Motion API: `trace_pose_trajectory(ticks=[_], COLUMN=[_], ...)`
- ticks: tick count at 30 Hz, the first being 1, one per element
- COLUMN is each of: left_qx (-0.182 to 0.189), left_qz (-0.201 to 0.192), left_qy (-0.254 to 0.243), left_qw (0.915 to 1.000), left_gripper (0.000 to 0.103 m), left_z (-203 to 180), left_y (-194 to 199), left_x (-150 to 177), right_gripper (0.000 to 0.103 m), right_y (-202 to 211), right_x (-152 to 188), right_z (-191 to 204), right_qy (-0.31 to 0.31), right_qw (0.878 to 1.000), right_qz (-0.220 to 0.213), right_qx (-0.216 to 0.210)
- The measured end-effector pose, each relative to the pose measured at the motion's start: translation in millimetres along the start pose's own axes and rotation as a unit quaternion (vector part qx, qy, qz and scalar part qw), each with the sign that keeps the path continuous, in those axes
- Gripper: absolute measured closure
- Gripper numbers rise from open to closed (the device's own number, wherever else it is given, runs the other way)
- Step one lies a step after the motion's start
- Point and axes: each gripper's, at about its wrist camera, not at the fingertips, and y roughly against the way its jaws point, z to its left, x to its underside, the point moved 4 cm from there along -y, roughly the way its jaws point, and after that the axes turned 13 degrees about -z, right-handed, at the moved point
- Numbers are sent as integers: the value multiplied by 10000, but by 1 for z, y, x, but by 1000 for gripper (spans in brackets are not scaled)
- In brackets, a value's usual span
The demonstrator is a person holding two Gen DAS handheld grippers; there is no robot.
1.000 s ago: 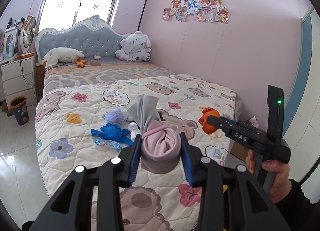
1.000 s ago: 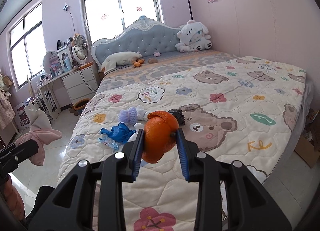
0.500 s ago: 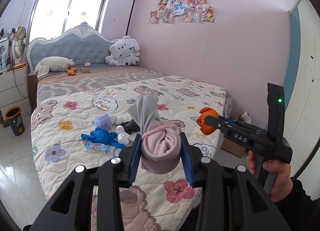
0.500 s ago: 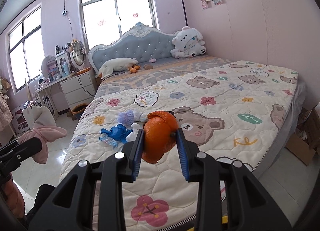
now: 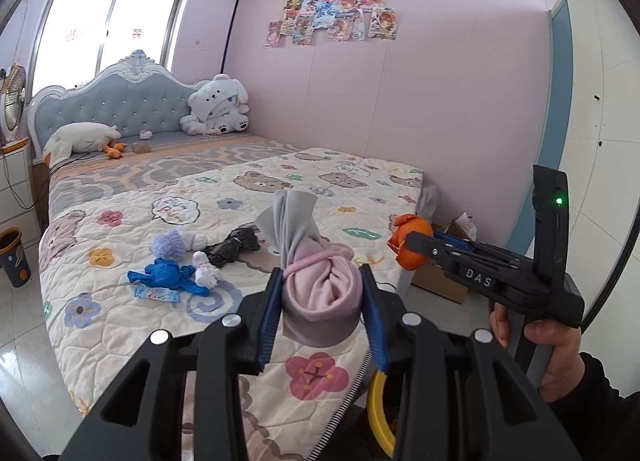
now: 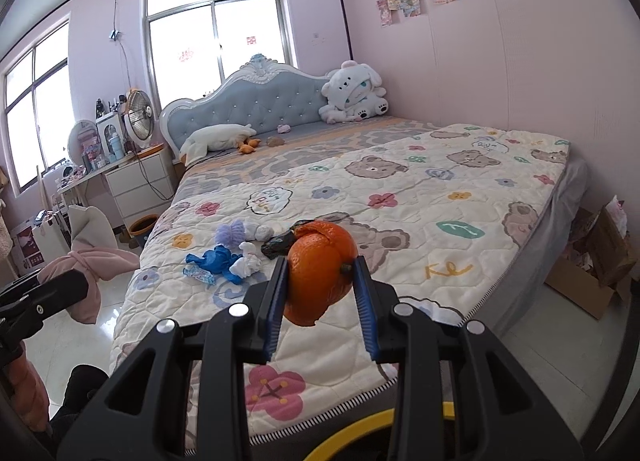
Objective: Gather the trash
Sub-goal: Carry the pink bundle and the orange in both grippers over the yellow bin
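Note:
My left gripper is shut on a pink and grey cloth bundle, held above the foot of the bed. My right gripper is shut on an orange peel; in the left wrist view it shows at the right. The cloth bundle shows at the left of the right wrist view. On the quilt lie a blue glove, a purple ball, white tissue, a black bag and a wrapper.
A yellow rim shows just below the foot of the bed. A cardboard box stands on the floor by the wall. A small bin stands by the white drawers. Plush toys lie at the headboard.
Both grippers have pulled back from the bed toward its foot, still holding the cloth bundle and the peel. The yellow rim has come into view below.

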Motion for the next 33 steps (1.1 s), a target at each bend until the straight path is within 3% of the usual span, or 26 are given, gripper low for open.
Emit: trace_pose_trajectory(ticks=[14, 33], left_qx=[484, 961], left_qz=[104, 996], left_qy=[-109, -190], left_qw=[9987, 9902], left_gripper=[68, 68], left_z=[-42, -91], left_y=[-2, -27], left_x=[7, 58], right_gripper=[71, 71], right_y=[58, 90], right_x=[15, 51], right_z=[-44, -86], right_qy=[-175, -558], right_qw=[9987, 9953], right_qz=[-9, 212], right_qx=[473, 760])
